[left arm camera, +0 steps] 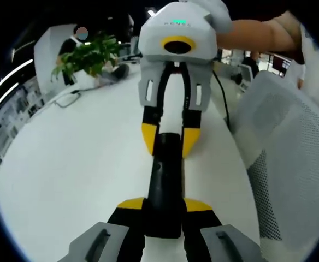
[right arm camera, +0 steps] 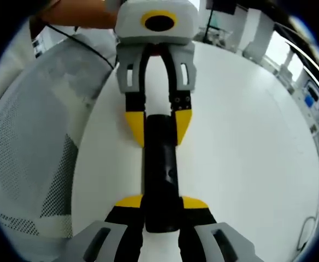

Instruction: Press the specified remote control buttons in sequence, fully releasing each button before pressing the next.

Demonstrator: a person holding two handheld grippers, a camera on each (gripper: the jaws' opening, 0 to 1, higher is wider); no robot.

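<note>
A long black remote control (left arm camera: 165,174) hangs lengthwise above the white table (left arm camera: 83,158), held at both ends. My left gripper (left arm camera: 165,206) is shut on its near end in the left gripper view, yellow fingertips on either side. The right gripper (left arm camera: 167,143) comes in from the top of that view, a hand behind it, and is shut on the far end. In the right gripper view the same remote (right arm camera: 160,164) sits between my right gripper (right arm camera: 162,203) at the bottom and the left gripper (right arm camera: 159,128) at the top. The remote's buttons are too dark to make out.
A white mesh chair (left arm camera: 290,158) stands against the table's edge, also seen as the mesh chair (right arm camera: 34,158). A potted plant (left arm camera: 88,57) and a cable (left arm camera: 66,101) sit at the table's far end, with a person seated behind. White tabletop (right arm camera: 247,142) spreads beside the remote.
</note>
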